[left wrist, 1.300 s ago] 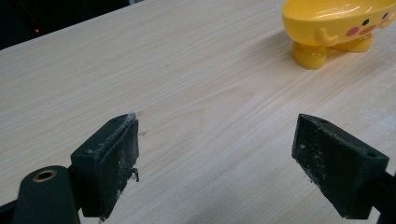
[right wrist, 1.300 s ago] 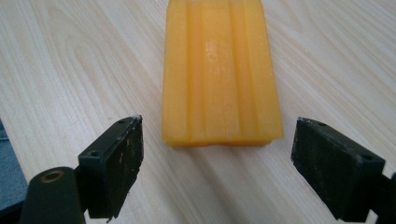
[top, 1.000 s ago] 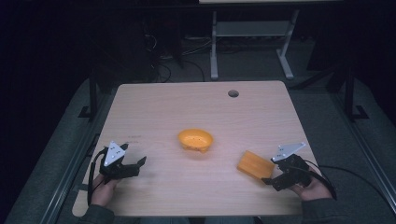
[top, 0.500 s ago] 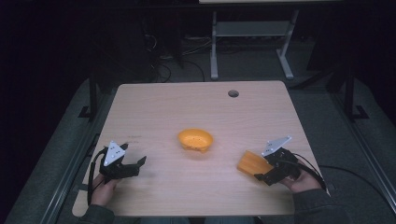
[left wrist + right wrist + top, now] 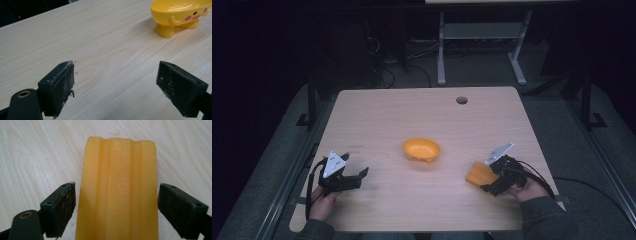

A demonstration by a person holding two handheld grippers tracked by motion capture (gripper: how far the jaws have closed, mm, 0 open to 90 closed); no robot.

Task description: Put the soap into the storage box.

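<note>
Right gripper (image 5: 116,207) straddles the yellow soap bar (image 5: 118,187) low right on the tabletop (image 5: 412,115), jaws wide, unclosed. Grasp step; closing looks next. Left gripper (image 5: 122,87) wide, empty.

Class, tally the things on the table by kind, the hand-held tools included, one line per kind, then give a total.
Yellow duck-faced dish: 1
Orange ridged block: 1
Hand-held tools: 2, left tool and right tool
Total: 4

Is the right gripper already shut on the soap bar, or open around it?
Open. The right gripper straddles the orange soap bar, with a sliver of table visible between each jaw and the bar's sides.
</note>
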